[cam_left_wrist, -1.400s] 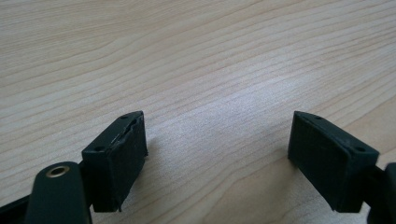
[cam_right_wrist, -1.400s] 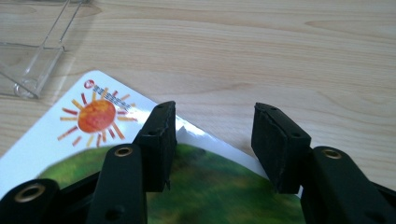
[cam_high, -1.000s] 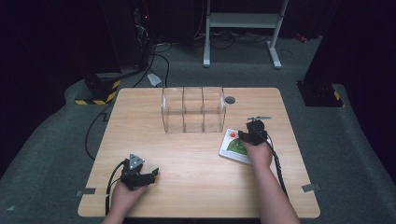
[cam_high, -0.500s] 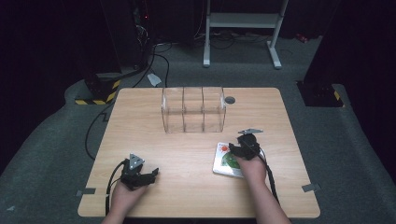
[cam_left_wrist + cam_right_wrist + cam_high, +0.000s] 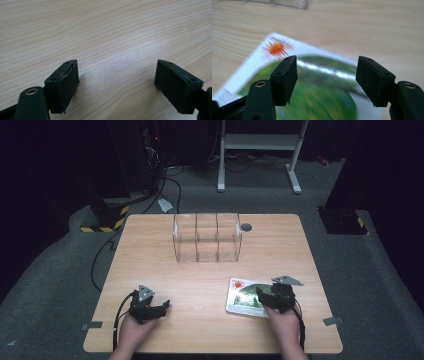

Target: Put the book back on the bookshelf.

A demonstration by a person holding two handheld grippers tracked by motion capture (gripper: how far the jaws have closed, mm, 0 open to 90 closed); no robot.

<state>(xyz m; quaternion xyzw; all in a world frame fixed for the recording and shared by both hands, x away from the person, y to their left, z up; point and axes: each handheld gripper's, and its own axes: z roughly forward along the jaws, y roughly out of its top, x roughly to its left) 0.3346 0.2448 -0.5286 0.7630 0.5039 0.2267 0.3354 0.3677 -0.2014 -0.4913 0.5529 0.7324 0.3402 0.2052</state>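
Moved: right gripper (image 5: 261,296) and picture card (image 5: 245,296), drawn back from beside clear rack (image 5: 207,237) to near table edge; jaws just opened, holding nothing, card flat beneath; racking outstanding; left gripper (image 5: 162,305) open, idle.

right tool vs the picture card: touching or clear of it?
Cannot tell. In the right gripper view the right tool has its jaws open above the picture card, nothing between them, but blur hides any gap. In the high view the tool overlaps the card's edge.
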